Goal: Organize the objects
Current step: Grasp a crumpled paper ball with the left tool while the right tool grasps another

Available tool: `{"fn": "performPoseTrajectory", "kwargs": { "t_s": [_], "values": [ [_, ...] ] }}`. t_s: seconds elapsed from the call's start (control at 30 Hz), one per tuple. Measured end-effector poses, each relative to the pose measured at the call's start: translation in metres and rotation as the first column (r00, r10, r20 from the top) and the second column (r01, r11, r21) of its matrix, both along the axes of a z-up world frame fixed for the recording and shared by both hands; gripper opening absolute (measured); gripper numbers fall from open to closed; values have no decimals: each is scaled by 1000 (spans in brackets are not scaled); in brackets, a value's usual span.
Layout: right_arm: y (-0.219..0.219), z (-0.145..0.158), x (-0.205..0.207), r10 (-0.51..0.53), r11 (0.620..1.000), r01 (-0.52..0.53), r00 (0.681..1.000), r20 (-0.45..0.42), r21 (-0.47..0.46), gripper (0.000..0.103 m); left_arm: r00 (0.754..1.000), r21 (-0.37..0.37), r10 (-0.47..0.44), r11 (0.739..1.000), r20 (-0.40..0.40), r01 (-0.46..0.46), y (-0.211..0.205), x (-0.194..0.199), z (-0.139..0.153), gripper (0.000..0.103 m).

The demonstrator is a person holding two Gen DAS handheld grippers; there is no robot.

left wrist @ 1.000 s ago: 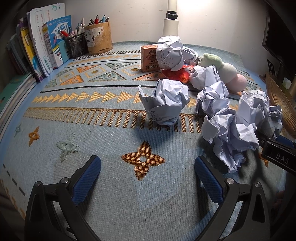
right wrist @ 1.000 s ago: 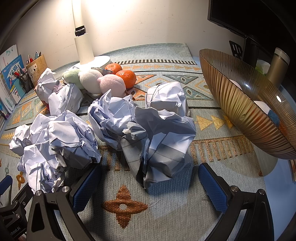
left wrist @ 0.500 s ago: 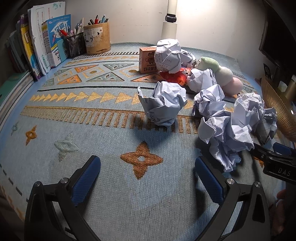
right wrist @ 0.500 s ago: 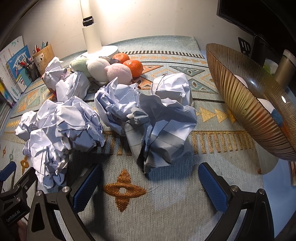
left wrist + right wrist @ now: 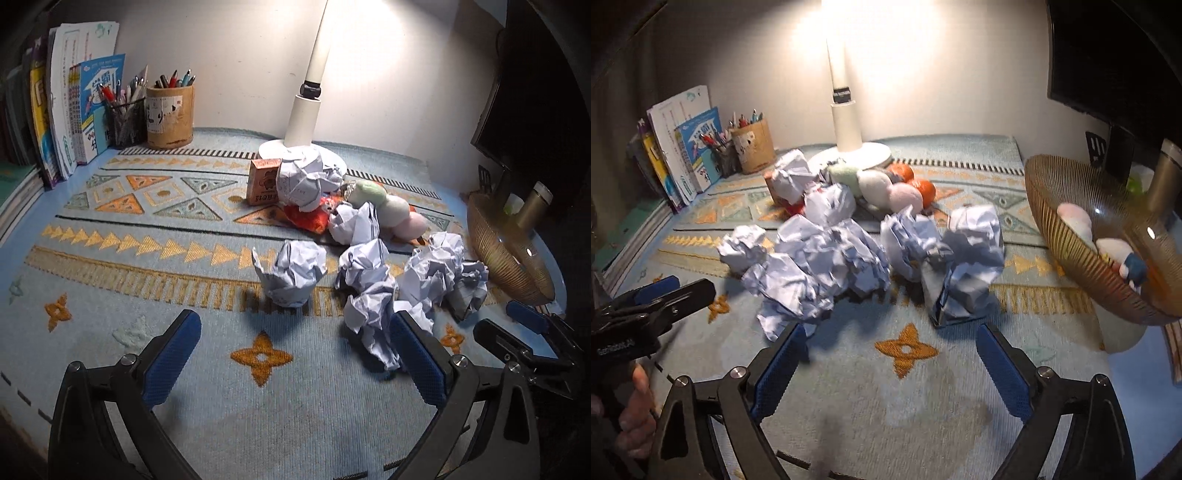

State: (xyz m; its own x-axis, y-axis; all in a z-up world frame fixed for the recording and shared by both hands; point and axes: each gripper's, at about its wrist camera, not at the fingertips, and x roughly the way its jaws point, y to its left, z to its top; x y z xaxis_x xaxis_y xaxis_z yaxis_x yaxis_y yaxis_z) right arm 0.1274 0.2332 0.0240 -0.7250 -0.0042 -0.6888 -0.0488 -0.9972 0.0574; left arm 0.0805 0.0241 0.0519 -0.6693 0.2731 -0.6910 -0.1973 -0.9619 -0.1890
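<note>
While its blue pads are closing from their widest, the right gripper (image 5: 888, 363) has nothing between them, only the patterned mat (image 5: 923, 398) on the desk. Compared with a second ago both cameras have pulled up and back: the crumpled paper balls (image 5: 827, 262) that lay right at the fingertips now sit further ahead, and more of the lamp (image 5: 846, 122) and wall shows. The left gripper (image 5: 291, 360) is likewise wide open and empty, its right pad just beside the nearest paper wad (image 5: 373, 317). No paper has been lifted, so the sorting looks barely begun. The paper heap fills the middle of the desk, with soft balls (image 5: 882, 182) and oranges (image 5: 923, 188) behind it near the lamp base; the ribbed bowl (image 5: 1071, 236) stands at the right edge, already holding a few items.
</note>
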Motion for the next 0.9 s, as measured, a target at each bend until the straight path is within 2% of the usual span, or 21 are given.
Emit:
{"fn": "performPoseTrajectory", "kwargs": {
  "t_s": [0.1,0.2,0.3,0.43,0.57,0.67,0.73,0.77,0.8,0.87,0.9],
  "values": [
    [4,22,-1,-44,999,46,997,-59,30,77,999,-26,8,1000,-37,-8,-1,-8,13,102],
    [23,30,0,-84,996,87,994,-68,35,77,999,-50,11,999,-46,-13,-3,-17,12,101],
    [34,21,-6,-113,993,114,993,-28,28,76,1000,-51,6,999,-22,-7,-5,-28,-1,101],
    [41,0,-21,-119,993,118,992,40,24,69,999,-39,-1,999,37,2,-5,-44,-21,95],
    [45,-16,-33,-133,991,132,988,79,17,69,998,-40,-14,999,69,16,1,-54,-33,93],
    [49,-24,-40,-149,989,149,984,100,5,69,996,-53,-28,998,83,33,7,-59,-37,87],
    [53,-29,-46,-158,987,159,981,115,-1,69,995,-52,-40,998,94,45,11,-62,-40,79],
    [54,-31,-49,-159,987,161,980,123,-3,69,994,-53,-47,997,100,52,13,-64,-42,74],
    [55,-33,-52,-162,987,163,978,131,-3,69,993,-51,-55,997,105,60,14,-65,-43,64],
    [55,-37,-57,-163,986,165,975,147,2,69,992,-52,-62,996,113,68,17,-67,-45,56],
    [56,-38,-59,-161,987,163,975,152,-4,69,992,-51,-66,996,108,72,18,-66,-44,48]
  ]
}}
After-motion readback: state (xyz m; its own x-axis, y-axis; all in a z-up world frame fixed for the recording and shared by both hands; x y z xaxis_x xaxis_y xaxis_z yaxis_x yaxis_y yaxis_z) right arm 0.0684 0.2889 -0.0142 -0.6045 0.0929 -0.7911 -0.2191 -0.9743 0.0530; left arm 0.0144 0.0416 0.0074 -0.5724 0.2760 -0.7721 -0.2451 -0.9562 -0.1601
